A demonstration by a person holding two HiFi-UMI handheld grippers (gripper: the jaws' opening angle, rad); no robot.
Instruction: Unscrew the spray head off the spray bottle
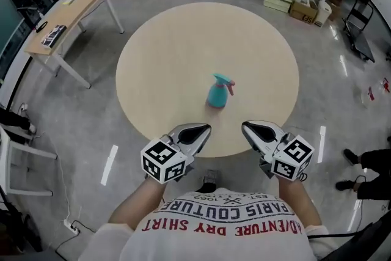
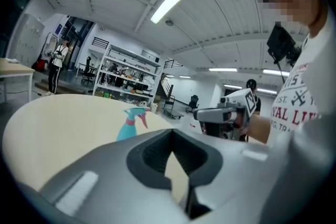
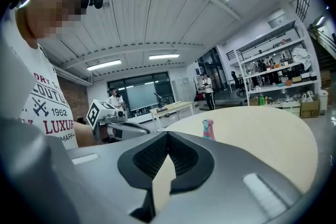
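— Where's the spray bottle (image 1: 218, 92)?
— Upright near the middle of the round table (image 1: 159, 58), slightly toward the near edge, with open tabletop all round it.
— The tongs?
— The left gripper (image 1: 204, 129) and right gripper (image 1: 247, 127) hover over the near rim. Both are closed on nothing, nearly level, angled toward each other.

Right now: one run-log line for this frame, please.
stage: pre-grasp | spray bottle: upright on round table, spray head on, untouched | left gripper: shut, empty | right gripper: shut, empty
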